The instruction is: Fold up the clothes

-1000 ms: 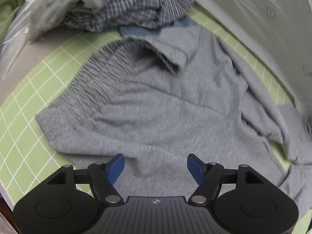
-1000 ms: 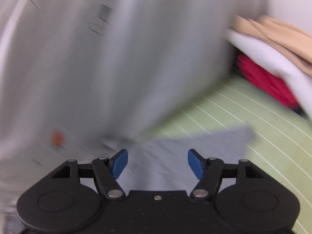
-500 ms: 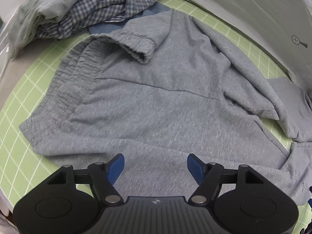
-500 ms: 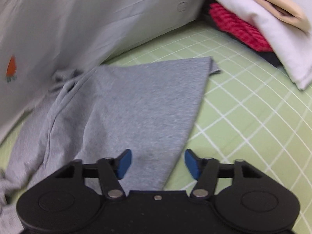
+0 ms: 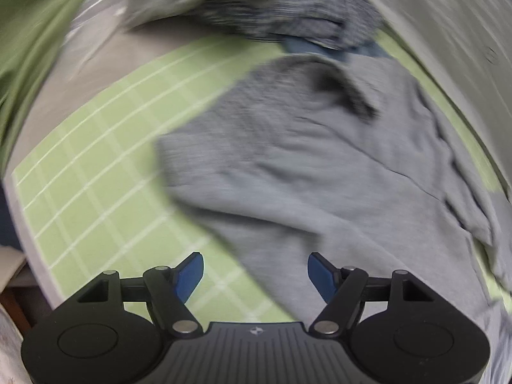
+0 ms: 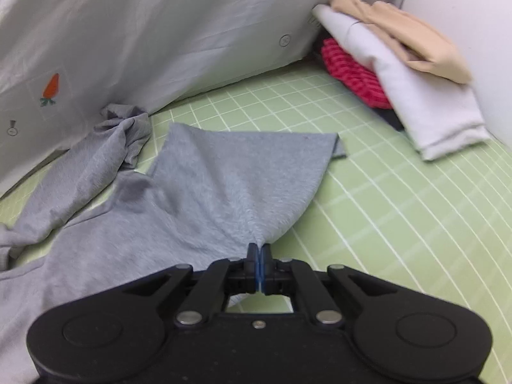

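Note:
Grey sweatpants (image 5: 313, 160) lie spread on the green grid mat (image 5: 96, 172), blurred in the left wrist view. My left gripper (image 5: 255, 272) hangs open above the near edge of the waistband side, half over the mat, holding nothing. In the right wrist view one flat trouser leg (image 6: 243, 172) stretches away from me and the other leg (image 6: 86, 166) lies crumpled to the left. My right gripper (image 6: 258, 256) is shut on the near edge of the flat leg, and the cloth puckers into the blue pads.
A heap of checked and grey clothes (image 5: 288, 9) sits at the far end of the mat. A stack of folded clothes (image 6: 400, 73), beige, white and red, stands at the far right. A white sheet (image 6: 160, 32) with small prints runs along the back.
The right gripper's jaws closed onto the trouser leg's edge. The left gripper slid left, from above the middle of the pants to their edge over the mat.

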Motion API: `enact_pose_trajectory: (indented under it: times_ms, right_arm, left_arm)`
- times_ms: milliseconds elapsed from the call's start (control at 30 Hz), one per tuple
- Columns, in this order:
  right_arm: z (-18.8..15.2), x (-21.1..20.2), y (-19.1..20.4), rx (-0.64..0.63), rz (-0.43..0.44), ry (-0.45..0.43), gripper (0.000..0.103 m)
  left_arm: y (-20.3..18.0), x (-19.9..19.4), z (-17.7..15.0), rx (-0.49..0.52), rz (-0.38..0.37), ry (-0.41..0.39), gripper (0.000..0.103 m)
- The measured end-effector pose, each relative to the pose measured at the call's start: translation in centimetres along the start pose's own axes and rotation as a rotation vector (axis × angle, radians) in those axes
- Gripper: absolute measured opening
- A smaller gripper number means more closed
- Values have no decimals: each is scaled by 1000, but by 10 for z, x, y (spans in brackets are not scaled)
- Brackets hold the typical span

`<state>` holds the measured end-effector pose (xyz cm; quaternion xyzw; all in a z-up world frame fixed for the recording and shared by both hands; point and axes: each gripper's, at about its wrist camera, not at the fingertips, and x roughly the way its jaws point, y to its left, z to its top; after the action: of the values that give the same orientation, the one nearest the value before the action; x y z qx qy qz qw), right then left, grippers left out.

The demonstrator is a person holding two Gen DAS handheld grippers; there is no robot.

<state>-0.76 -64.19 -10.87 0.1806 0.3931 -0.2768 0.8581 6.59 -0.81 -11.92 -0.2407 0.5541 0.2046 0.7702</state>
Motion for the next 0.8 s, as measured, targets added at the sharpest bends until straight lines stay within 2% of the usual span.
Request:
enact_pose_trajectory:
  times_ms: [67, 133, 333, 400, 433, 467, 500, 567, 700, 800]
  right_arm:
    - [-7, -11, 1, -25, -15, 0, 1]
    - [-13, -19, 1, -8, -21, 2, 1]
    - [-27, -43, 20, -5, -74, -11, 1]
    - [-30, -50, 29, -20, -97, -22, 1]
    - [-31, -55, 32, -25, -112, -32, 1]
    - [-31, -60, 34, -22, -131, -49, 1]
    - [-31, -66, 35, -12, -146, -65, 1]
    - [-31, -75, 35, 14, -161, -86, 1]
    - [-33, -93, 32, 33, -173, -102, 1]
    - [-45, -101, 32, 53, -122, -68, 1]
  left_arm:
    - [18, 4, 6, -29, 8, -7, 73]
    - [31, 9, 14, -52, -15, -10, 73]
    - [47, 24, 41, -33, -90, -35, 72]
    - [50, 27, 48, -44, -105, -56, 65]
    - [52, 28, 52, -45, -124, -61, 45]
    - [53, 28, 55, -42, -138, -66, 17]
    - [55, 27, 58, -39, -145, -74, 10]
    - [59, 21, 65, -24, -152, -107, 10]
    - [78, -9, 89, 13, -116, -246, 10]
    - [98, -16, 107, -20, -68, -262, 12]
